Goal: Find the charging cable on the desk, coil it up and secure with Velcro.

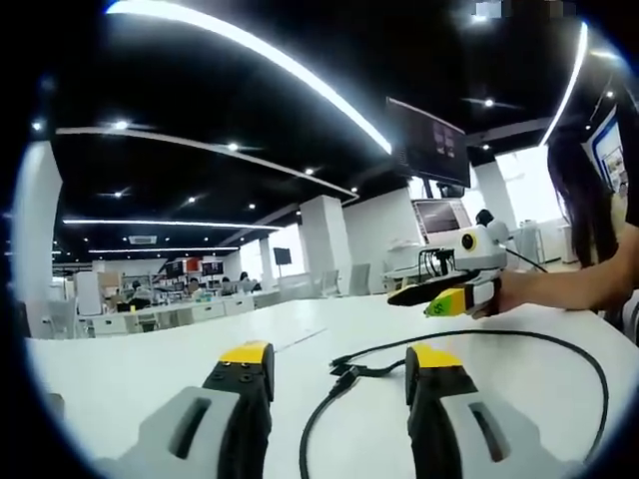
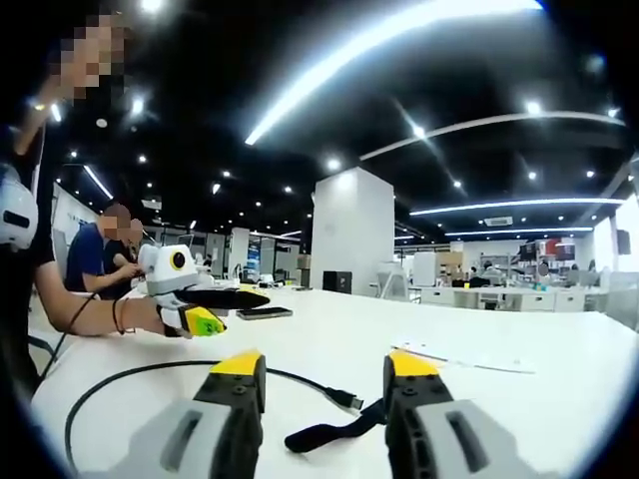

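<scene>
A black charging cable [image 1: 519,334] lies in a wide loop on the white desk [image 1: 200,349]. Its plug ends [image 1: 344,371] rest just beyond my left gripper [image 1: 339,359], which is open and holds nothing. In the right gripper view the cable [image 2: 130,372] curves in from the left and ends in a plug [image 2: 344,399]. A black Velcro strap [image 2: 329,432] lies next to that plug. Both are on the desk ahead of my open right gripper [image 2: 325,364], seen between its jaws. Each gripper also appears in the other's view, held in a hand: right gripper [image 1: 431,297], left gripper [image 2: 235,307].
A dark phone [image 2: 265,312] lies on the desk behind the left gripper. A thin white strip [image 2: 459,357] lies to the right. A seated person [image 2: 100,254] is at the far left, and monitors [image 1: 434,215] stand at the desk's far end. Office desks fill the background.
</scene>
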Available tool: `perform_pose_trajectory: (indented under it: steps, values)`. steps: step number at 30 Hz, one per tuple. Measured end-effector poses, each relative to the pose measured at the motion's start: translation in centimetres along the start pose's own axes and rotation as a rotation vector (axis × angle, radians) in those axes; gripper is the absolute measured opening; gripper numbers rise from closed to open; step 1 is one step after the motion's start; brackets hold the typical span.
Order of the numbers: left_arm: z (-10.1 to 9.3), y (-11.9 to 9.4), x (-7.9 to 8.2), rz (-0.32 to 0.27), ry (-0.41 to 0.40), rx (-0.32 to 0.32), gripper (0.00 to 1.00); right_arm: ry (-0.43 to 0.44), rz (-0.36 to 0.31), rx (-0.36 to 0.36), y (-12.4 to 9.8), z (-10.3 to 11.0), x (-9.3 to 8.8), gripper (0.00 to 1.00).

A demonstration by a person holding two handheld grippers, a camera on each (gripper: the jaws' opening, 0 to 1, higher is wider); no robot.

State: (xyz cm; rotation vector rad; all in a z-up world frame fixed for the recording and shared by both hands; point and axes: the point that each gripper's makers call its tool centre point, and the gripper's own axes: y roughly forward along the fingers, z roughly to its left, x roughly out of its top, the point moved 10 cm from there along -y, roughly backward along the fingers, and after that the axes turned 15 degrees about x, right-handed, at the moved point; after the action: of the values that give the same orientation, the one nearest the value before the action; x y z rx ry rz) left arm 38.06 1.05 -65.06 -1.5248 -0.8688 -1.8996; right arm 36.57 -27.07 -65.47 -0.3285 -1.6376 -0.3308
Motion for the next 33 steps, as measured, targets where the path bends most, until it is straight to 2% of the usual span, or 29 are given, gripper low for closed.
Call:
perform_pose_trajectory:
  steps: [7, 11, 14, 28, 31, 33]
  values:
    - [-0.72, 0.2, -0.3, 0.011, 0.021, -0.046, 0.63, -0.002, -0.003, 0.005, -0.02, 0.01, 0.04, 0.46]
    - [-0.53, 0.19, -0.3, 0.014, 0.024, -0.038, 0.69, -0.011, 0.002, 0.004, -0.06, 0.04, 0.08, 0.46]
    - [-0.4, 0.13, -0.24, 0.01, 0.016, -0.028, 0.72, -0.014, 0.003, 0.001, -0.04, 0.1, 0.07, 0.49]
    - [-0.18, -0.07, -0.32, 0.027, -0.001, -0.006, 0.74, -0.044, 0.018, 0.007, 0.02, 0.2, -0.01, 0.6]
    - [-0.16, -0.09, -0.37, 0.034, 0.003, -0.005, 0.74, -0.049, 0.028, 0.02, 0.05, 0.33, -0.11, 0.55]
    - [-0.07, -0.16, -0.46, 0.038, 0.002, 0.0, 0.74, -0.052, 0.032, 0.025, 0.09, 0.4, -0.13, 0.54]
